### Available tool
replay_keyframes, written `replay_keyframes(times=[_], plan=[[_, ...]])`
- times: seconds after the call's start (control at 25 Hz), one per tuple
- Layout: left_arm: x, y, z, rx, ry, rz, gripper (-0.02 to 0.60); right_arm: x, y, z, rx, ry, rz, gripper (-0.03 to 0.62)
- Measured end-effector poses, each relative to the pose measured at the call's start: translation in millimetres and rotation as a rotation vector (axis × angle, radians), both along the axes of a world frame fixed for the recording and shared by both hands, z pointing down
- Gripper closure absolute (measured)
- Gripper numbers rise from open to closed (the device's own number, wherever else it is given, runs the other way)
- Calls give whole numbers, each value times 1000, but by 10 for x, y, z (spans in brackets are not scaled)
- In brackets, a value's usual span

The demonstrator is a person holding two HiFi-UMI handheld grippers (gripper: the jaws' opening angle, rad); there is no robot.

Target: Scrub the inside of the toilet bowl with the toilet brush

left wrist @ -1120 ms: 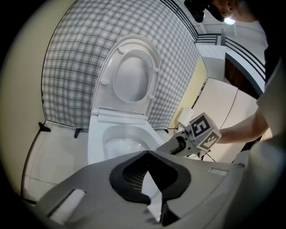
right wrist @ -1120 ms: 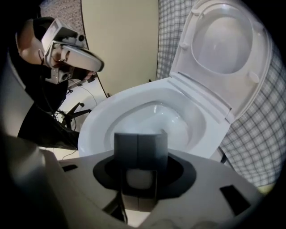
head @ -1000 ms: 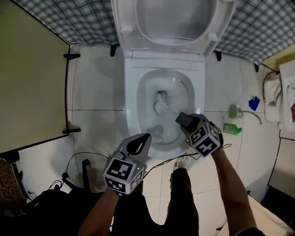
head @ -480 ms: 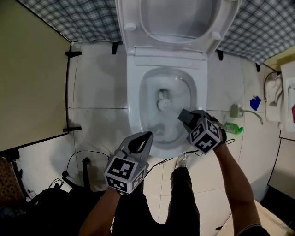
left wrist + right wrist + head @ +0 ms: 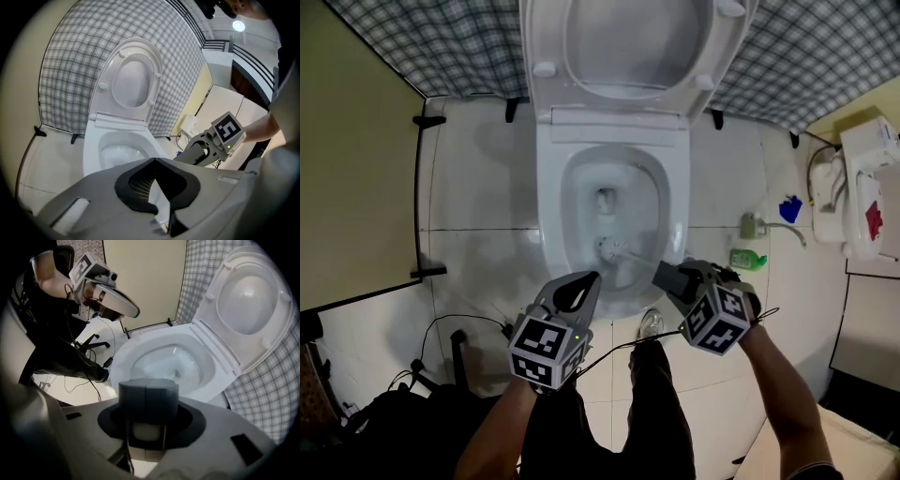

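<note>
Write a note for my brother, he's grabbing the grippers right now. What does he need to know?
Left gripper: fingers shut, empty, near the bowl's front rim.
Right gripper: shut on the toilet brush by its handle.
Things: the brush head is down inside the toilet bowl, toward the front; the lid is up.
Done: the brush is in the bowl. How much is scrubbed cannot be told.
Left: probably scrubbing all round the inside walls.

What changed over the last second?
The toilet brush head slid from the drain hole toward the front of the bowl, with the right gripper drawing back, still shut on its handle. The left gripper stays shut and empty at the front rim; the lid stays up.
</note>
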State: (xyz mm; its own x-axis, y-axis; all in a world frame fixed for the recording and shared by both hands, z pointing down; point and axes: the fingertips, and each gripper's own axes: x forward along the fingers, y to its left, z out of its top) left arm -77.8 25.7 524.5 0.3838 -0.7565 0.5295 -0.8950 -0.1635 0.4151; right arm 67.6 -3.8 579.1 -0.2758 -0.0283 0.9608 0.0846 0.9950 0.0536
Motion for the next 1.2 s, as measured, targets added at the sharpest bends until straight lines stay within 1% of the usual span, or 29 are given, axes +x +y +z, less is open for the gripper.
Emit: replay_keyframes(times=[0.2, 0.4, 0.52, 0.6, 0.84, 0.96, 1.2], plan=[[29, 60, -30, -5, 2, 42, 572, 42, 211, -191, -7, 47, -45, 416], [22, 103, -150, 5, 11, 56, 572, 78, 320, -435, -35, 134, -134, 416], [40, 135, -171, 9, 10, 69, 572, 109, 221, -459, 10, 182, -174, 416], [35, 177, -154, 6, 12, 67, 572, 87, 105, -403, 51, 193, -181, 416], [15, 277, -67, -8, 19, 59, 572, -99, -285, -99, 109, 177, -128, 416], [-27, 335, -33, -30, 19, 58, 572, -214, -517, 89, 120, 180, -80, 416], [-172, 245, -156, -17, 8, 41, 572, -357, -989, 385, 170, 209, 4, 418]])
